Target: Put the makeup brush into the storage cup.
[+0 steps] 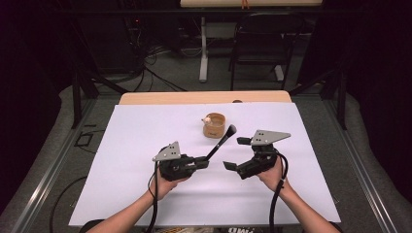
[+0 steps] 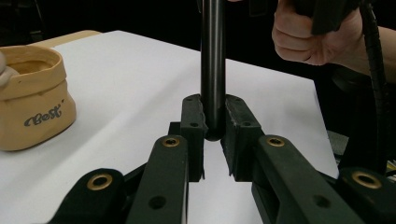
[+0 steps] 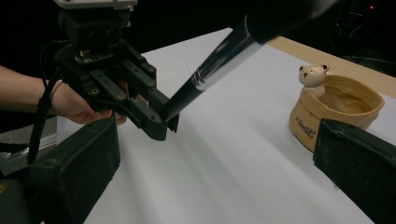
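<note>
Left tongs (image 2: 214, 133) clamp brush handle (image 2: 213, 65); right tongs (image 1: 239, 153) gape.

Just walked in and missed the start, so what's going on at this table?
A person holds a gripper in each hand over a white sheet on the table. The left gripper is clamped on the end of a black brush, whose handle slants up towards a small tan cup with a bear figure on its rim. The right gripper is open and holds nothing, beside the brush. The brush is not in the cup.
</note>
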